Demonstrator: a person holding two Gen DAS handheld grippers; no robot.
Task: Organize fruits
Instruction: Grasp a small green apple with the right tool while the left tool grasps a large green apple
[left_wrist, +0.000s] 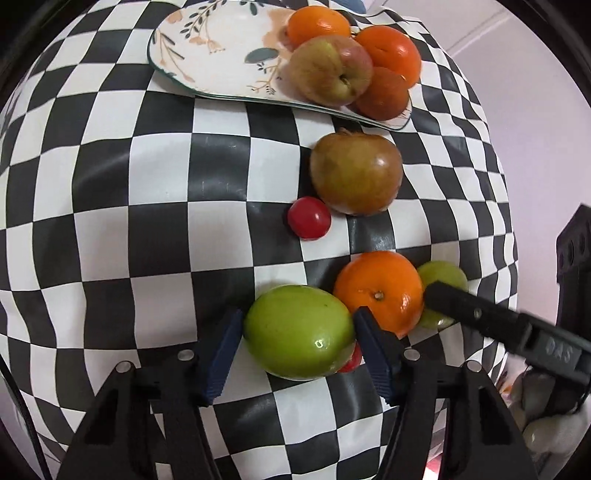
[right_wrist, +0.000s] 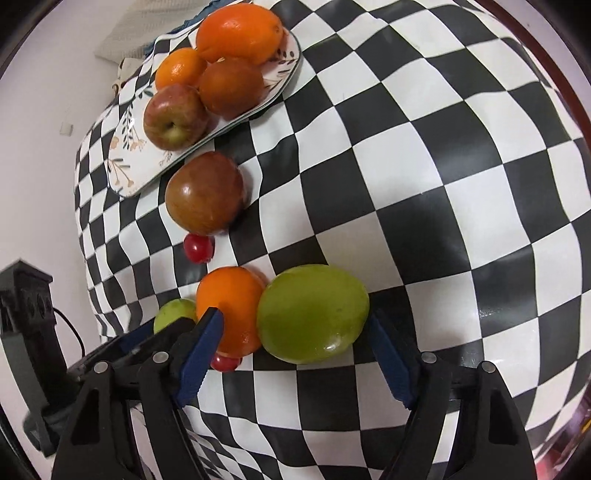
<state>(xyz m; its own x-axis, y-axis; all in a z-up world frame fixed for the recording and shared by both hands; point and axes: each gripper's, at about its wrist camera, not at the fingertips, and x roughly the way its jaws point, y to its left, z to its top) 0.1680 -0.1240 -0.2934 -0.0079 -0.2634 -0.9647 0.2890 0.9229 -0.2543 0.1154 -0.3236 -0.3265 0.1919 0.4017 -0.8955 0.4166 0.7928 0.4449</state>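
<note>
A large green fruit (left_wrist: 299, 332) lies on the checkered cloth between the blue pads of my left gripper (left_wrist: 295, 332), which look closed against its sides. In the right wrist view the same green fruit (right_wrist: 314, 314) and an orange (right_wrist: 231, 306) sit between the wide-open fingers of my right gripper (right_wrist: 295, 336). The orange (left_wrist: 378, 288) touches the green fruit. A small green fruit (left_wrist: 441, 280) lies behind the orange, partly hidden by a black finger of the other gripper. A floral plate (left_wrist: 207, 48) at the back holds oranges and an apple (left_wrist: 330, 70).
A brown-red apple (left_wrist: 356, 173) and a small red cherry tomato (left_wrist: 308, 218) lie on the cloth between the plate and the near fruits. Another small red fruit (right_wrist: 223, 363) peeks from under the orange. The table edge drops off at the right in the left wrist view.
</note>
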